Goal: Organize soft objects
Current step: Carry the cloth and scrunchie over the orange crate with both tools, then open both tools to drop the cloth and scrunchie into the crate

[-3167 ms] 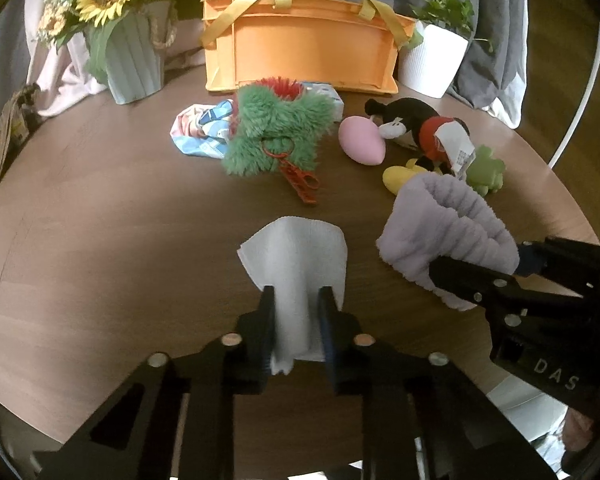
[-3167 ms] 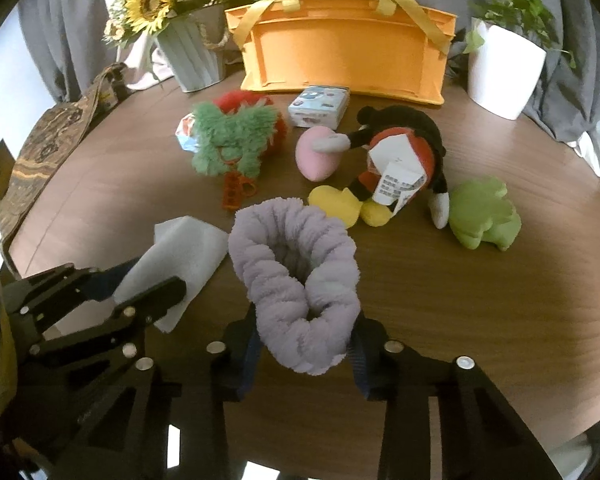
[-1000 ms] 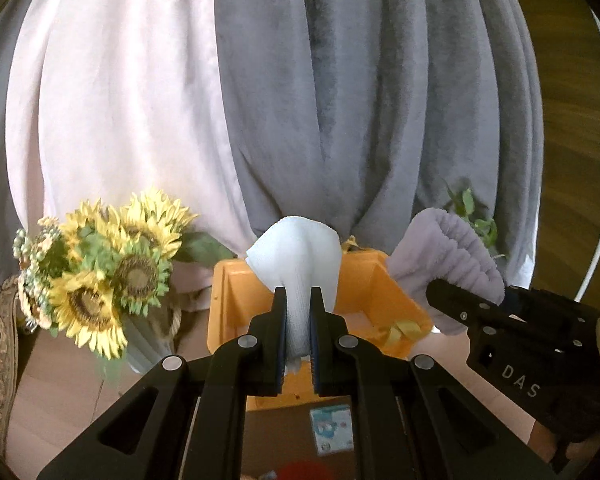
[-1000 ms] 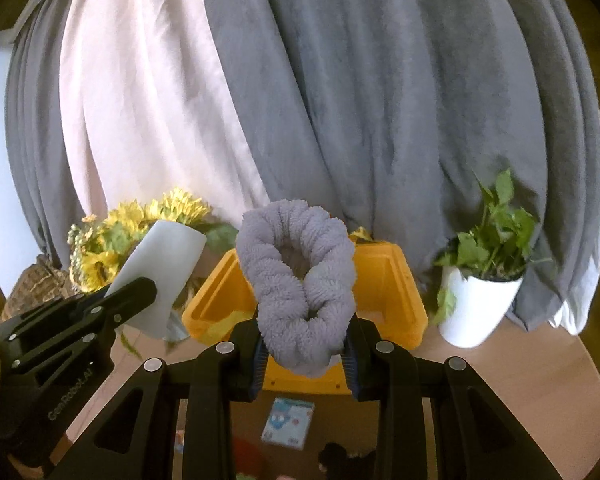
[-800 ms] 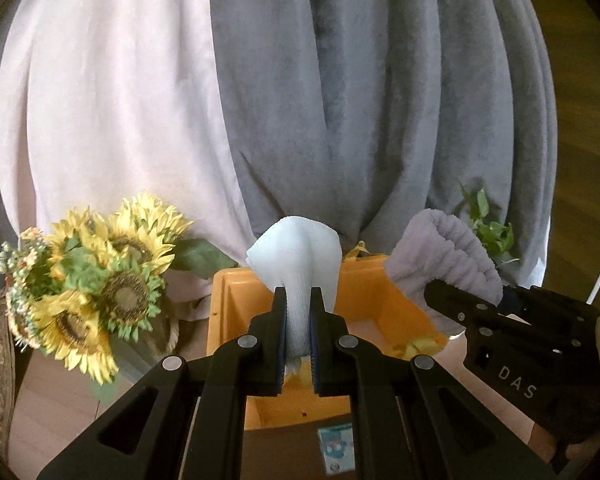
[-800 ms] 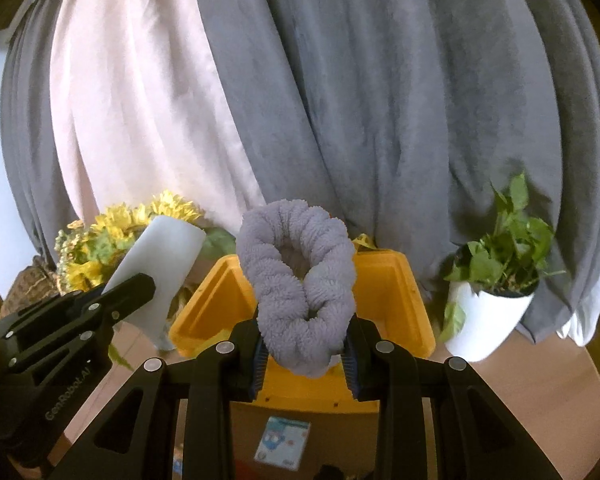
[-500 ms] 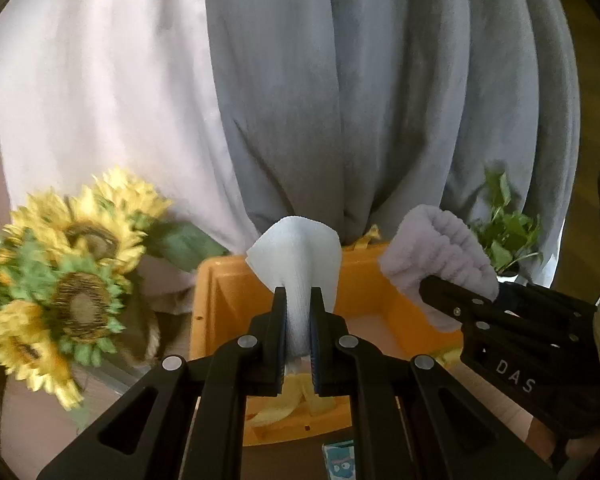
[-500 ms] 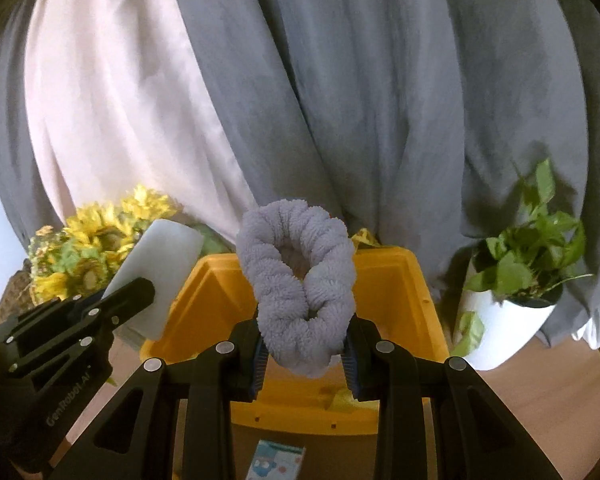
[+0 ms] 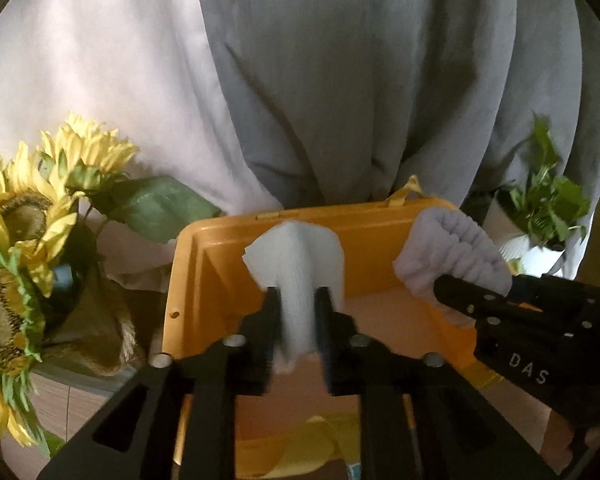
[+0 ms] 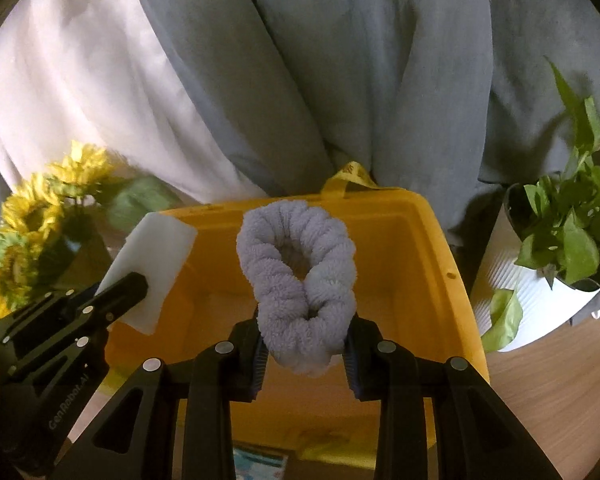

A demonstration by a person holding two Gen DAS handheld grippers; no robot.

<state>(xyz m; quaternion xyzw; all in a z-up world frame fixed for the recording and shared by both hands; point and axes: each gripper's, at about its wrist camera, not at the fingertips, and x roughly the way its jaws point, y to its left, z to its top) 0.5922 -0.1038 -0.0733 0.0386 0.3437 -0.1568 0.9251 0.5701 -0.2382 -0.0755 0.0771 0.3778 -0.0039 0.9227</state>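
Observation:
My left gripper (image 9: pixel 297 300) is over the open orange bin (image 9: pixel 188 280). Its fingers stand apart and the white cloth (image 9: pixel 296 264) hangs loosely between them, blurred. It also shows in the right wrist view (image 10: pixel 120 292) with the cloth (image 10: pixel 156 264) at the bin's left wall. My right gripper (image 10: pixel 305 344) is shut on the lilac fluffy headband (image 10: pixel 296 280) and holds it above the orange bin (image 10: pixel 420 280). The headband (image 9: pixel 452 252) and right gripper (image 9: pixel 476 300) show at the right in the left wrist view.
A sunflower bouquet (image 9: pixel 24 240) in a vase stands left of the bin. A green plant in a white pot (image 10: pixel 556 264) stands to the right. Grey and pink curtains (image 9: pixel 300 80) hang behind. A small blue-and-white box (image 10: pixel 260 460) lies on the wooden table before the bin.
Both grippers have moved forward and down from above the table to over the bin. The left fingers have spread apart around the white cloth. The right grip on the headband is unchanged.

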